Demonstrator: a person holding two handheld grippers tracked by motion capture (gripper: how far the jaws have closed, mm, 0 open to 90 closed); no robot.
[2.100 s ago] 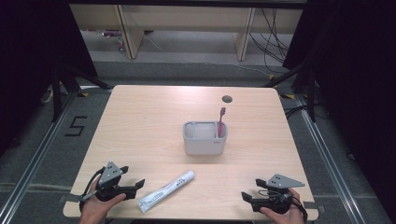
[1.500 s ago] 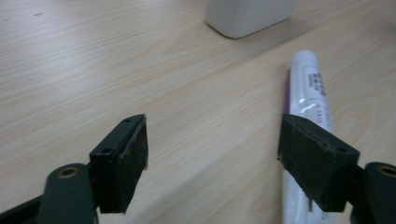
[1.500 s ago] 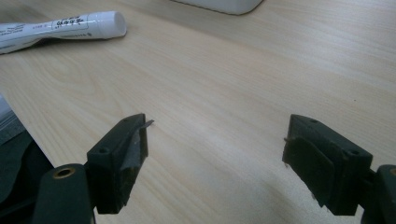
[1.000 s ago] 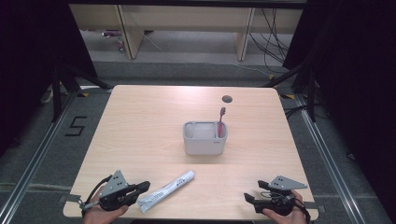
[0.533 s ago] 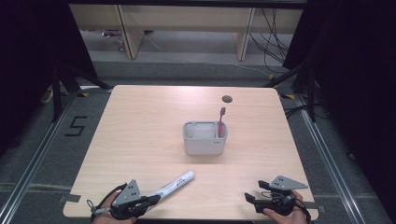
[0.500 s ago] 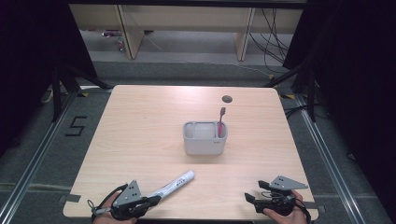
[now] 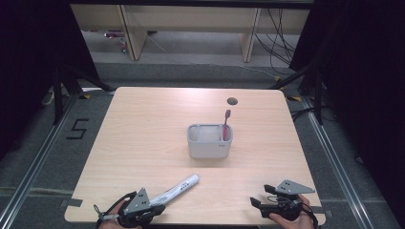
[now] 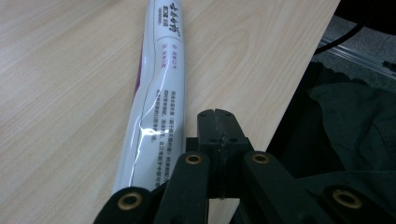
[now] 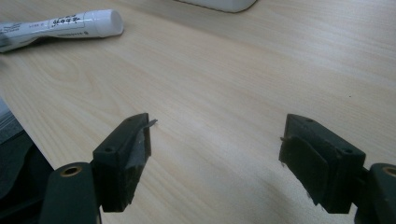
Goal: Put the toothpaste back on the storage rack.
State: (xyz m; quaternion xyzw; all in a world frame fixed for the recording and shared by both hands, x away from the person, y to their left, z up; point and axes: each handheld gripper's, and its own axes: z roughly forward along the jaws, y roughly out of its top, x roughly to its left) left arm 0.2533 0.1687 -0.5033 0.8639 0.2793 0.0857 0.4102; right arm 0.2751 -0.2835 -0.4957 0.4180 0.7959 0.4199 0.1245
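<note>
Looking down from the high view, I see the pale wooden tabletop (image 7: 143,133) with a grey rectangular holder (image 7: 209,141) near its middle and a red toothbrush (image 7: 225,125) standing upright in the holder's right end. A white toothpaste tube (image 7: 179,188) lies flat near the front edge, left of centre, its capped end angled up toward the holder and its crimped end running back to my left gripper (image 7: 143,210). In the left gripper view that gripper (image 8: 215,122) has its jaws pressed together with nothing between them — clenched on empty air — and the tube (image 8: 156,88) lies just beside them on their left; whether the jaws touch the tube I cannot tell. My right gripper (image 7: 260,206) sits at the front right corner, well apart from the tube and the holder, in a hand (image 7: 289,220) at the table's edge. In the right gripper view its jaws (image 9: 215,154) stand wide apart — released, holding nothing — over bare wood, with the tube's white cap (image 9: 105,22) at the upper left and the holder's base (image 9: 219,4) just at the top edge.
</note>
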